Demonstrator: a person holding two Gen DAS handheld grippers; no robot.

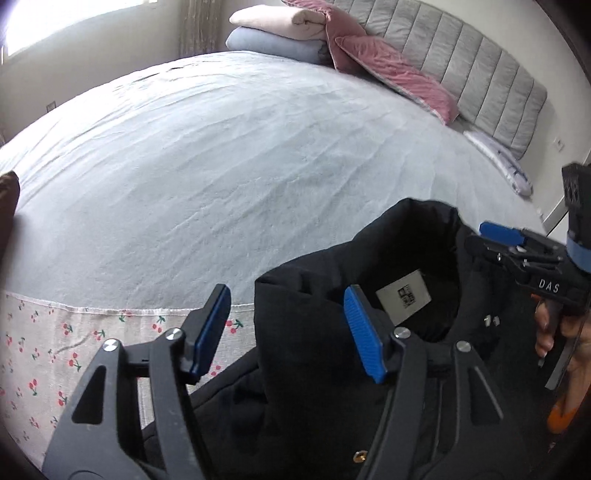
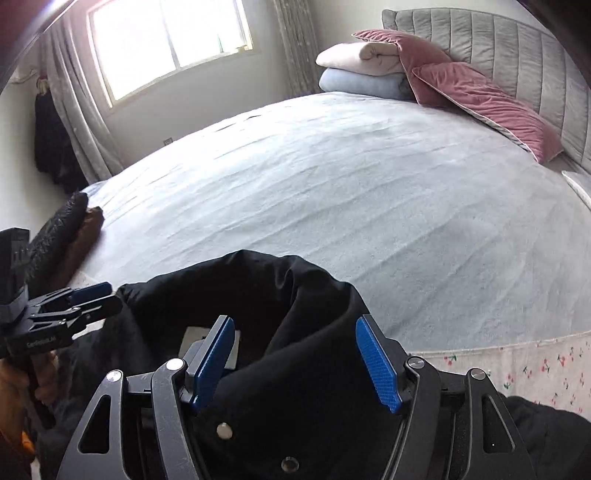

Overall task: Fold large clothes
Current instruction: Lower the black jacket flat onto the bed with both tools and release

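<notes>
A black padded jacket [image 1: 314, 314] lies at the near edge of the bed with its collar standing up and a white label [image 1: 403, 295] showing inside. My left gripper [image 1: 288, 330] is open over the jacket's shoulder; its right pad is above the fabric and its left pad is off it, over the sheet. My right gripper [image 2: 295, 360] straddles the collar of the jacket [image 2: 295, 295], one finger inside and one outside, with both pad faces still showing. Each gripper appears at the side of the other's view, the right gripper [image 1: 484, 240] by the collar's far edge.
The grey bedspread [image 1: 221, 166] stretches away to a padded headboard [image 1: 480, 74]. Pink pillows [image 1: 399, 74] and folded blankets [image 1: 280, 33] sit at the bed's head. A cherry-print sheet [image 1: 55, 350] runs along the near edge. Dark folded clothes [image 2: 62, 236] lie at the bed's left side.
</notes>
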